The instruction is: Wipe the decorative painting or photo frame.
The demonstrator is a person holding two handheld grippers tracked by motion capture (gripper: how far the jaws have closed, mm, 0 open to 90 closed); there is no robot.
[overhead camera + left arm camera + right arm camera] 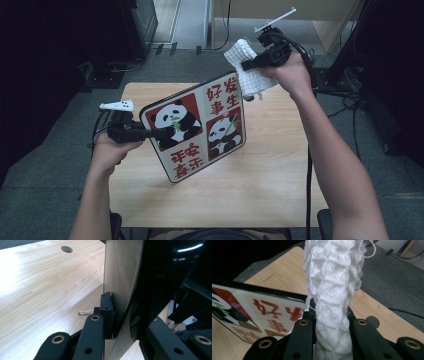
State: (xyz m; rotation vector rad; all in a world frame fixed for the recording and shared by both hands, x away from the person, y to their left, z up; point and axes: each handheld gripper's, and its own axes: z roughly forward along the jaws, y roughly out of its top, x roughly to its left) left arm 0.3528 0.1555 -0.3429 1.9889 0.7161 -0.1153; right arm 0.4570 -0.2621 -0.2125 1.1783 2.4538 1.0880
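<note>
Currently we hold the panda board (194,128) off the desk (270,190), tilted on edge, with its printed face turned toward the high view. Our left claw (156,133) is closed on the board's left edge; in the left gripper view its black jaws pinch the thin panel (120,285) from both sides, the wood-grain back facing the desk (45,290).

Our right claw (246,64) is closed on a white waffle-weave cloth (247,65), raised above the far right corner of the board. In the right gripper view the cloth (334,290) stands bunched between the two jaws and rises out of them, with the board's top corner (262,312) just beside and below it. In the high view the lower hem of the cloth hangs at the board's upper right corner; whether it touches the surface we cannot tell.

A small metal clip (85,312) lies on the desk beside the left claw
</note>
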